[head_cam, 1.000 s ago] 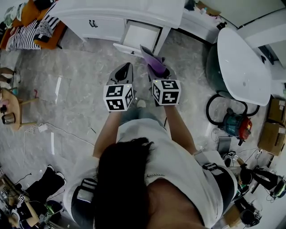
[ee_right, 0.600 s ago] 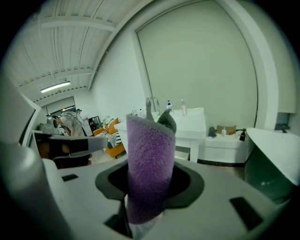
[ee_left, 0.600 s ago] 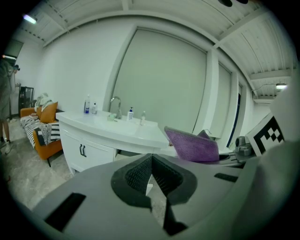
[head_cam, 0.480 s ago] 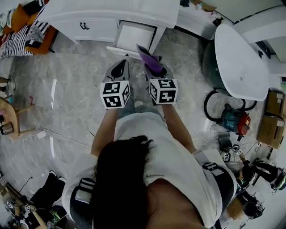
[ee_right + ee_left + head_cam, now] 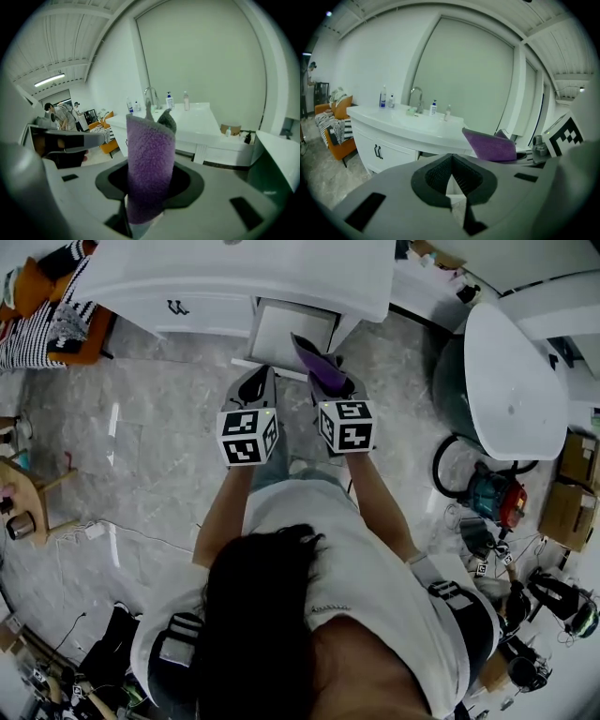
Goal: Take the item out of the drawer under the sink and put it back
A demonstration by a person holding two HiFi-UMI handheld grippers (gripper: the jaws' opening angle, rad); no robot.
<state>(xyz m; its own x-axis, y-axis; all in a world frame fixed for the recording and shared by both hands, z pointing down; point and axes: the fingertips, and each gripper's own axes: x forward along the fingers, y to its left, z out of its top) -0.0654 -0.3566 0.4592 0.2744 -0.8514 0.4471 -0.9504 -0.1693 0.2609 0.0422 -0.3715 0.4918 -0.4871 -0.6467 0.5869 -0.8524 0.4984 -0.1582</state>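
Note:
The white vanity (image 5: 234,277) stands ahead with its sink (image 5: 417,121) on top. A drawer (image 5: 292,326) beneath it is pulled out. My right gripper (image 5: 328,381) is shut on a folded purple cloth (image 5: 317,362), which stands up between its jaws and reaches over the drawer's front edge. In the right gripper view the cloth (image 5: 150,164) fills the gap of the right gripper (image 5: 150,187). My left gripper (image 5: 262,379) hangs just left of it, in front of the drawer, shut with nothing in it. From the left gripper (image 5: 451,161) the cloth (image 5: 492,146) shows to the right.
A white bathtub (image 5: 511,371) stands to the right, with a vacuum cleaner (image 5: 492,498) and cardboard boxes (image 5: 577,493) on the floor beside it. An orange sofa (image 5: 56,306) is at far left, a small wooden table (image 5: 19,474) nearer. Bottles stand by the faucet (image 5: 416,96).
The person has stepped towards the vanity, bringing both grippers closer to the open drawer. The cloth stays held in the right gripper.

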